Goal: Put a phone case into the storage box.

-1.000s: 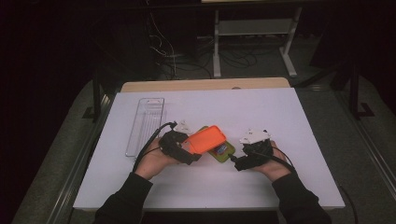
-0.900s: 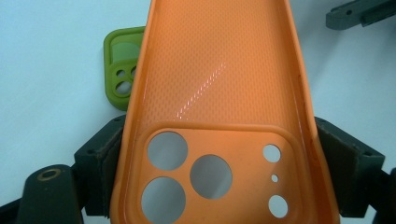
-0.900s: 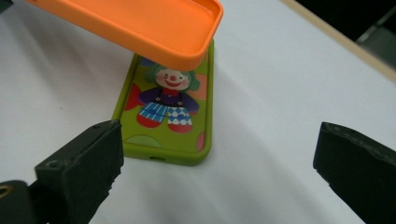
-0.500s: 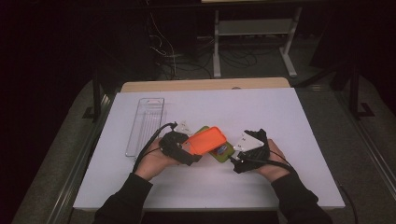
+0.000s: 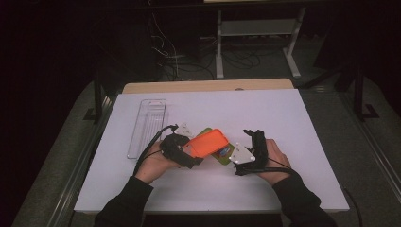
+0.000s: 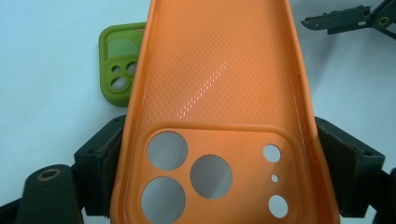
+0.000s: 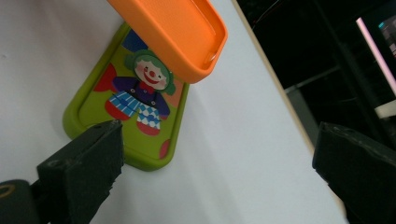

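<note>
Orange phone case (image 5: pixel 206 142) is hanging at the centre of the high view, above the white table (image 5: pixel 293 123), clamped across its camera-cutout end by the left claw (image 5: pixel 185 152). It is looking light, thin and rubbery, likely flexing under a squeeze, so gripping across the stiffer side walls near the cutouts is the safer hold. Partly beneath it, the green clown-printed case (image 7: pixel 135 112) is lying flat on the table. The right claw (image 5: pixel 249 149) is standing wide apart, empty, centre-right.
</note>
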`<state>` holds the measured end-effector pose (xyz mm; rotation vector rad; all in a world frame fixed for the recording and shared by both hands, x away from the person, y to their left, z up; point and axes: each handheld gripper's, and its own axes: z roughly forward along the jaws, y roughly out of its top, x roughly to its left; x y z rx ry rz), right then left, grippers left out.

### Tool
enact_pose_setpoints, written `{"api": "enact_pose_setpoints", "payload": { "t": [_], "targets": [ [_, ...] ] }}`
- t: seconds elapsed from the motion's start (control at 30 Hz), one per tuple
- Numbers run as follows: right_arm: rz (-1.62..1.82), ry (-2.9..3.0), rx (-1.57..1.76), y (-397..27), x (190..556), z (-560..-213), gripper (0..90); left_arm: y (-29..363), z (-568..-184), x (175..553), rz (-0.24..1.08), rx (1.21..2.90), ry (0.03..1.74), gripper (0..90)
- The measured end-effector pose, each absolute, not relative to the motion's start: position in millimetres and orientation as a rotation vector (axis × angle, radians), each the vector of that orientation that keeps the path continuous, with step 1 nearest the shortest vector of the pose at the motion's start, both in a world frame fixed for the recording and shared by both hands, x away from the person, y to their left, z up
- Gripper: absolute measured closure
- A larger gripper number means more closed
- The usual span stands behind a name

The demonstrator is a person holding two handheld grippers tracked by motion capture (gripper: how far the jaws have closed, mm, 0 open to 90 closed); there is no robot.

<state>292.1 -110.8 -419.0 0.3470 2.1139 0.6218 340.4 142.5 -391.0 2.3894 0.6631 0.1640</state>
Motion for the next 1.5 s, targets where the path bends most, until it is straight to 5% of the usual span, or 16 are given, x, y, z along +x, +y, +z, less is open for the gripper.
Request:
{"api": "enact_pose_setpoints", "payload": {
  "t": [0.9,1.27,1.5],
  "targets": [
    [0.377,1.884,-0.069,-89.8,277.5,-431.3,1.6,139.3,-390.5,335.7,0.136,2.332,0.695,15.7],
    [0.346,1.825,-0.150,-70.9,275.1,-435.4,13.5,139.2,-389.1,336.8,0.138,2.370,0.642,15.7],
    [0.355,1.791,-0.216,-58.7,274.6,-440.1,33.9,139.0,-389.1,336.0,0.140,2.359,0.649,15.7]
  ]
}}
